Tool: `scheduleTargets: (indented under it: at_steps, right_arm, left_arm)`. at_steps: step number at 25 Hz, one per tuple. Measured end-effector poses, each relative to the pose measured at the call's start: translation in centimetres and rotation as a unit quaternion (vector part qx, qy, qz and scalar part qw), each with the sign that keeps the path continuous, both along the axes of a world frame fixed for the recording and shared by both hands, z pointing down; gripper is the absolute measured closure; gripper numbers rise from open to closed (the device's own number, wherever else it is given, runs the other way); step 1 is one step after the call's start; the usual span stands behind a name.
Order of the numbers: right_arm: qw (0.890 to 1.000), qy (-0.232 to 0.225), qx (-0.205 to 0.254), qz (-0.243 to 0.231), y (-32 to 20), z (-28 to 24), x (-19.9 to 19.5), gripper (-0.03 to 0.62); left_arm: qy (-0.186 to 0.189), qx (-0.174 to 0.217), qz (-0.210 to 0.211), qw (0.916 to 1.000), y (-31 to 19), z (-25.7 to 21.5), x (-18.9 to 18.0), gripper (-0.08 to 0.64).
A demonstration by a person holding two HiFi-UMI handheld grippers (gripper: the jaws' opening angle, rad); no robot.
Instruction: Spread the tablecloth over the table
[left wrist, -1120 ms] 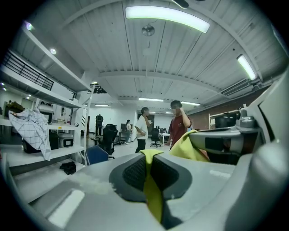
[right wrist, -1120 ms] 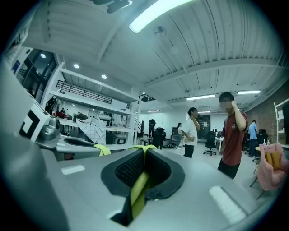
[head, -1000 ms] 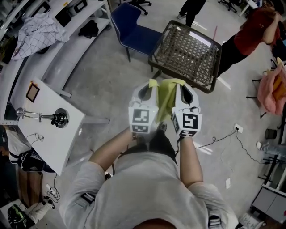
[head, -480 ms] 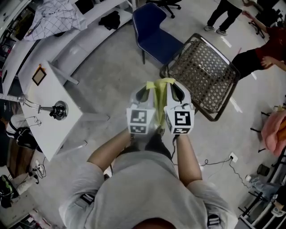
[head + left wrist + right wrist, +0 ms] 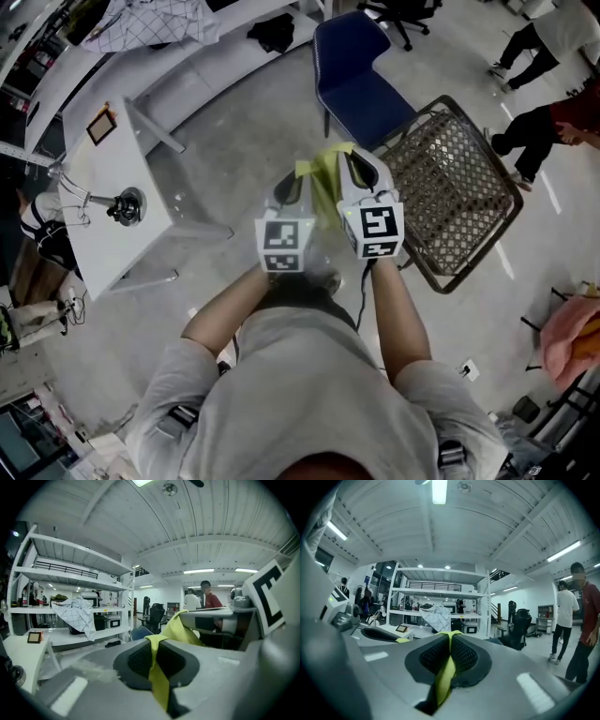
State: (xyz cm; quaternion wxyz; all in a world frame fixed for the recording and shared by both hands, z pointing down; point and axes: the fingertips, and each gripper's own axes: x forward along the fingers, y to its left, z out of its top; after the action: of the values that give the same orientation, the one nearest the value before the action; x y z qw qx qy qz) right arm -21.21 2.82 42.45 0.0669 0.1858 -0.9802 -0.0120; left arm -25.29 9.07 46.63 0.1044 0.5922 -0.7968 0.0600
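A yellow tablecloth [image 5: 324,176] hangs bunched between my two grippers, held at chest height over the floor. My left gripper [image 5: 289,190] is shut on one part of it, the yellow fabric [image 5: 158,667] pinched between its dark pads. Close beside it, my right gripper [image 5: 362,169] is shut on another part, a yellow fold [image 5: 446,670] running down between its pads. In the left gripper view the cloth rises toward the right gripper [image 5: 220,620]. A white table [image 5: 98,173] stands at the left and a wicker table [image 5: 469,187] at the right.
A blue chair [image 5: 361,66] stands ahead beside the wicker table. The white table carries a small stand [image 5: 124,204] and a framed pad [image 5: 101,123]. A checked cloth [image 5: 155,17] lies on long white shelving at the back. People [image 5: 553,112] stand at the far right.
The whole view has swung left: the wicker table has slid to the right and the white table has come further in. Both grippers stay shut on the cloth, close together.
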Motion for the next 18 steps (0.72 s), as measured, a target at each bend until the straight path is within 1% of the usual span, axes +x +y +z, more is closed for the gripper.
scheduleTargets:
  at_steps: [4,8,13,16,18]
  right_arm:
    - [0.999,-0.009,-0.004,-0.033,-1.6,-0.1,-3.2,0.58]
    - [0.999,-0.008,-0.012,-0.047,-4.5,1.2,-6.6,0.58]
    - [0.999,0.01,-0.018,-0.048,-10.0,1.4,-9.9,0.58]
    - [0.999,0.016,-0.019,-0.041,-13.8,0.7,-10.7,0.58]
    - [0.999,0.015,-0.02,-0.024,-16.7,0.4,-10.8,0.579]
  left_arm:
    - [-0.003,-0.001,-0.028,0.9996,-1.2,-0.3,-2.2,0.534]
    - [0.001,0.0,-0.044,0.999,-3.3,0.7,-5.2,0.534]
    - [0.018,0.002,-0.051,0.9986,-8.2,1.2,-8.9,0.534]
    - [0.024,0.01,-0.045,0.9986,-11.7,0.5,-9.8,0.534]
    - [0.029,0.014,-0.039,0.9987,-13.6,0.3,-10.5,0.534]
